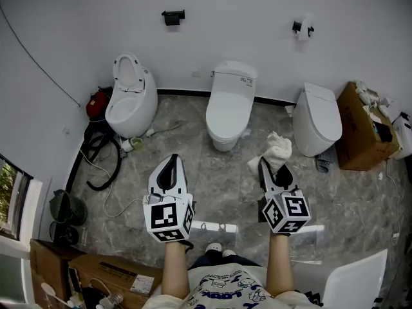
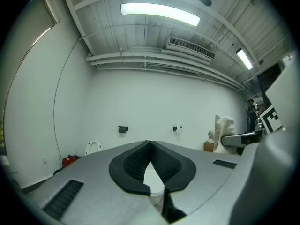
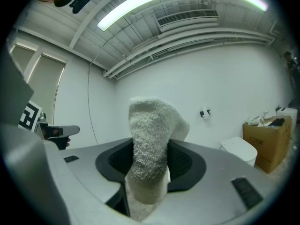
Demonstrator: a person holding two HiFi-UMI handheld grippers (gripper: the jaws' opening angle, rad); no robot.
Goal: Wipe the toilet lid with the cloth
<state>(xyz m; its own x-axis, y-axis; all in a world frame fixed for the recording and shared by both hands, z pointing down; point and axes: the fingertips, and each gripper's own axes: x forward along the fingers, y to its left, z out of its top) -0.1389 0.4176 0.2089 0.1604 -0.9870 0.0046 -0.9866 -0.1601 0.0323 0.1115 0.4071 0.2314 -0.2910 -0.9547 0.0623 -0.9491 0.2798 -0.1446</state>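
The white toilet [image 1: 228, 105] with its lid down stands at the middle of the far wall. My right gripper [image 1: 266, 167] is shut on a white fluffy cloth [image 1: 275, 148], which sticks up out of its jaws in the right gripper view [image 3: 150, 149]. My left gripper [image 1: 170, 163] is held level beside it, jaws closed to their tips and nothing between them; through the small gap behind the tips a bit of the toilet [image 2: 152, 179] shows. Both grippers hover above the floor, well short of the toilet.
A second toilet [image 1: 317, 118] stands to the right, an open-lidded one [image 1: 131, 98] to the left. A cardboard box [image 1: 360, 131] sits far right. Black hose and cables [image 1: 103, 159] lie at left. White chair [image 1: 354, 282] at bottom right; boxes bottom left.
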